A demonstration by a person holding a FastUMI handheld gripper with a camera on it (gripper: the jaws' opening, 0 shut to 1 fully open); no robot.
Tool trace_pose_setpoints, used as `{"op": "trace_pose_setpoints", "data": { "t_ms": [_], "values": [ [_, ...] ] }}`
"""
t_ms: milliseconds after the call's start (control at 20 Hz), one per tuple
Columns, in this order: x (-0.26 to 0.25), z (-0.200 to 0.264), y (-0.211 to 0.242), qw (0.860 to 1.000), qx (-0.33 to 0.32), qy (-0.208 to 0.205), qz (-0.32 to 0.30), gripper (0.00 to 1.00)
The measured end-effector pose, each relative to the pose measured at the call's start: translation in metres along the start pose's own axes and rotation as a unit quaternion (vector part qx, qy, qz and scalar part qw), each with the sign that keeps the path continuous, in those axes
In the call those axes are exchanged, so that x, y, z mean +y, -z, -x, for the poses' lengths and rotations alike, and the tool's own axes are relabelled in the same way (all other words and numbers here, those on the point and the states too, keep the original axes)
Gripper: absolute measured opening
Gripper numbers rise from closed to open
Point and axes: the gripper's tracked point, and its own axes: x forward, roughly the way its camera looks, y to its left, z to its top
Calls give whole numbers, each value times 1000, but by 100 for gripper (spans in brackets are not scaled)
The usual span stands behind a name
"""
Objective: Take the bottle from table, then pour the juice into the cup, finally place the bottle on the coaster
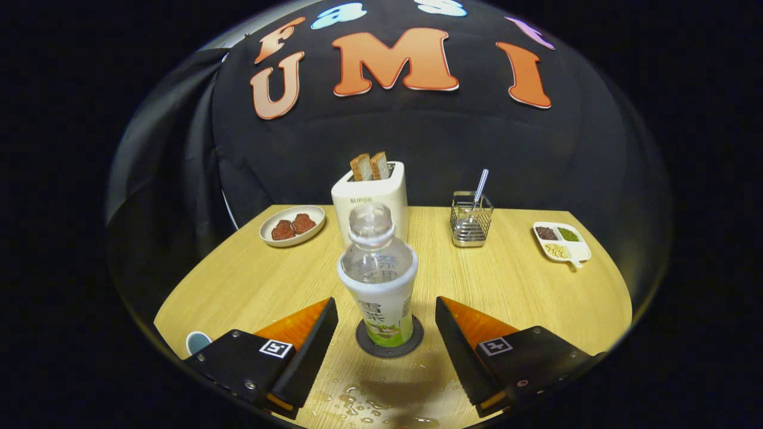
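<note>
A clear plastic bottle (379, 274) with a white and green label stands upright, uncapped, on a dark round coaster (389, 341). It looks nearly empty. My gripper (386, 313) is open, one finger on each side of the bottle's base with a gap on both sides, touching nothing. The rim of a pale blue cup (197, 342) peeks out just left of the left finger, at the table's near edge.
Wet drops (357, 408) lie on the wooden table (250, 280) between the fingers. Beyond the bottle stand a white toaster (372, 193) with bread, a plate of brown pieces (292, 226), a wire holder (471, 219) with a utensil, and a divided dish (560, 241).
</note>
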Motion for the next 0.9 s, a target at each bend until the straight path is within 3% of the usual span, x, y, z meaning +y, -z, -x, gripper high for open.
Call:
{"op": "trace_pose_setpoints", "data": {
  "t_ms": [600, 900],
  "values": [
    [-44, 186, -147, 992, -117, 41, 13, 97],
    [-81, 276, -186, 980, -173, 96, 2, 97]
  ]
}}
